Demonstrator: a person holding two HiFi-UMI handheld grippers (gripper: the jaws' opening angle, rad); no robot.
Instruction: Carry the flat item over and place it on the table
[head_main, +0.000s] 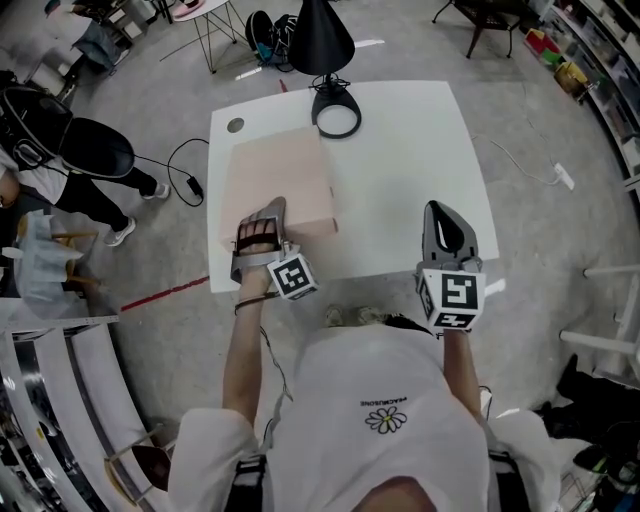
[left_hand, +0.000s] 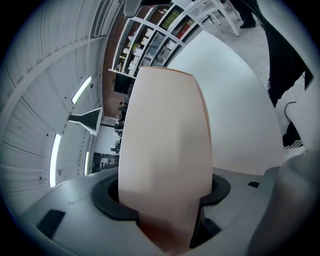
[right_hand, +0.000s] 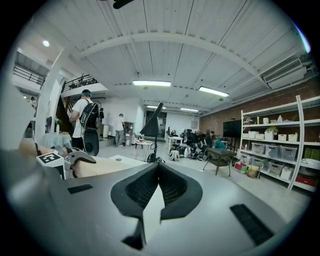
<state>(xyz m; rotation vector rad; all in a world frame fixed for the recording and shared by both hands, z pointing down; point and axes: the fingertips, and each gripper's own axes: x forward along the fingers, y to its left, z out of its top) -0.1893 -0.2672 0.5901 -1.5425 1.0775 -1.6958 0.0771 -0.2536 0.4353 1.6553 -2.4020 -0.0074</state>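
Note:
A flat beige board lies on the left half of the white table, its near edge close to the table's front. My left gripper sits at that near edge with one jaw above the board and one below. In the left gripper view the board fills the whole gap between the jaws and touches both pads, so the left gripper is shut on it. My right gripper hovers over the table's near right part, shut with nothing in it. Its tips meet in the right gripper view.
A black lamp with a ring base stands at the table's far edge, just beyond the board. A person stands left of the table beside a floor cable. White shelving lines the near left.

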